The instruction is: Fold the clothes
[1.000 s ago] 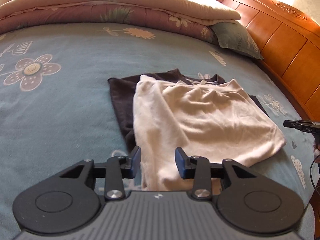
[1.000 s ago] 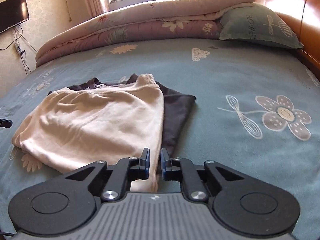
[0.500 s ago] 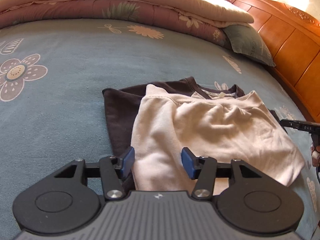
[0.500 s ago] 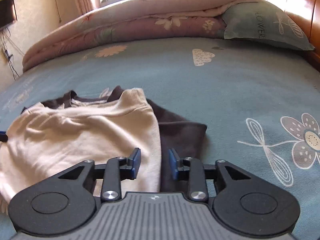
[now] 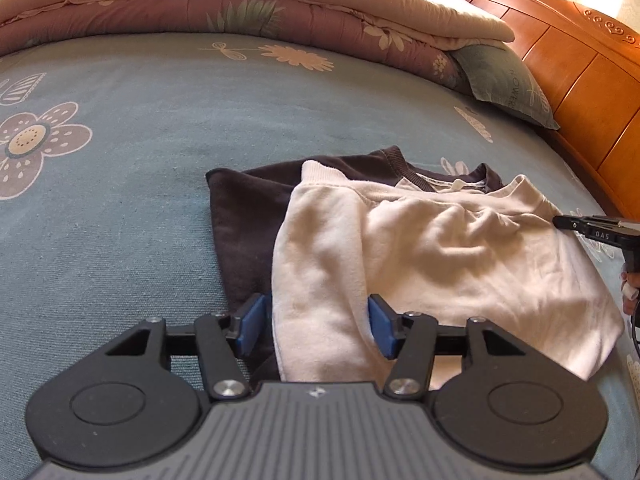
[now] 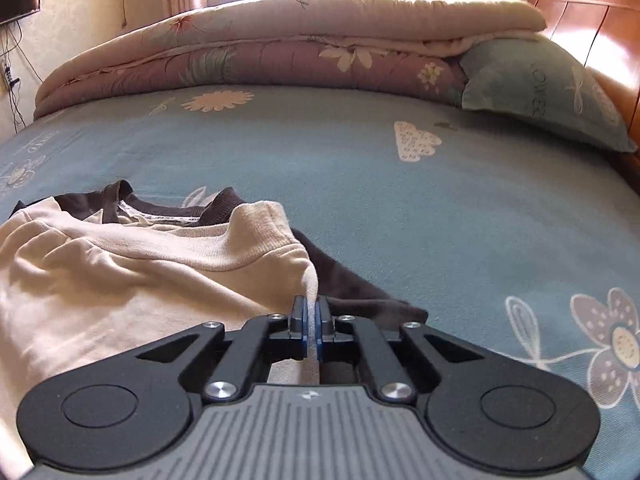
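A cream garment (image 5: 440,264) lies folded on top of a dark brown garment (image 5: 244,216) on the blue flowered bed sheet (image 5: 140,184). My left gripper (image 5: 316,328) is low over the cream garment's near left edge. It is open, its blue pads straddle a fold of the cream cloth, and the left pad stands clear of it. In the right wrist view my right gripper (image 6: 311,320) is shut on the right edge of the cream garment (image 6: 120,280), and the cloth rises in a ridge into the pads. The dark garment (image 6: 352,288) shows beside it.
A folded quilt (image 6: 280,48) and a blue-green pillow (image 6: 540,92) lie at the bed's far side. A wooden headboard (image 5: 580,100) runs along the right. In the left wrist view, the right gripper's tip (image 5: 560,222) and a hand (image 5: 630,292) reach in at the right edge.
Both grippers came in lower and closer to the garments. The left jaws widened and now straddle the cream edge. The right jaws opened, then shut on the cream cloth's right edge.
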`<action>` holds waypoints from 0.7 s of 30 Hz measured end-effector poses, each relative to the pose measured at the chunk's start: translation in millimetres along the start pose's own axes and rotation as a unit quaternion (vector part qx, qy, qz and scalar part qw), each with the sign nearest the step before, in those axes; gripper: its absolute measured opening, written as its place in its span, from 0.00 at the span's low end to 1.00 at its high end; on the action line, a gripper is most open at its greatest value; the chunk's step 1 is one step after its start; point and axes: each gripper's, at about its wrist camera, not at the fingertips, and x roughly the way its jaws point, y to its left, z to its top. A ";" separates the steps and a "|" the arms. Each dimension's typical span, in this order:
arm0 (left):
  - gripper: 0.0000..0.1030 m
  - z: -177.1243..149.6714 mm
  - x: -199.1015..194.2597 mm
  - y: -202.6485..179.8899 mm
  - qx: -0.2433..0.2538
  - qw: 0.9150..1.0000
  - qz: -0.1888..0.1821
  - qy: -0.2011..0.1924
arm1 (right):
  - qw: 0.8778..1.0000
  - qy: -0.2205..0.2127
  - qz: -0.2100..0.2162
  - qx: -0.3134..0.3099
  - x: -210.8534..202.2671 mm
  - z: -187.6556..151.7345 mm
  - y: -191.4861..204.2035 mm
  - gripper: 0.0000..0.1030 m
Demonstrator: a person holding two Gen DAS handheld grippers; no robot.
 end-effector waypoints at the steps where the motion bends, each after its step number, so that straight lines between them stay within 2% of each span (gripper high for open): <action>1: 0.54 2.2 -1.1 0.5 -0.005 1.000 -0.005 -0.002 | 1.000 0.000 -0.009 -0.004 -0.2 1.9 -2.3 0.06; 4: 0.54 10.4 -5.4 3.8 -0.021 0.999 -0.025 -0.022 | 1.000 0.008 -0.025 0.004 5.1 3.6 -9.1 0.06; 9: 0.51 19.6 5.8 13.4 -0.044 0.999 -0.022 -0.014 | 1.000 0.022 -0.020 0.006 13.6 -1.0 -6.2 0.08; 12: 0.51 14.9 2.9 24.1 -0.062 0.997 -0.036 -0.016 | 0.999 0.030 0.015 0.018 3.9 -6.4 -7.1 0.21; 14: 0.51 11.7 1.9 28.3 -0.066 0.997 -0.037 -0.014 | 0.999 0.037 0.027 0.016 -5.8 -13.3 -5.5 0.46; 16: 0.51 10.6 0.4 30.2 -0.076 0.996 -0.040 -0.019 | 0.998 0.044 0.044 0.022 -12.0 -20.8 -6.0 0.53; 17: 0.51 11.4 -0.8 29.4 -0.078 0.996 -0.042 -0.022 | 0.998 0.047 0.034 0.017 -13.8 -24.0 -4.8 0.49; 19: 0.51 13.4 -5.0 23.0 -0.069 0.997 -0.037 -0.029 | 0.998 0.049 -0.036 -0.014 -15.9 -25.5 1.2 0.41; 21: 0.51 15.4 -9.3 16.3 -0.059 0.997 -0.032 -0.035 | 0.999 0.027 -0.025 0.003 -26.9 -18.5 2.2 0.41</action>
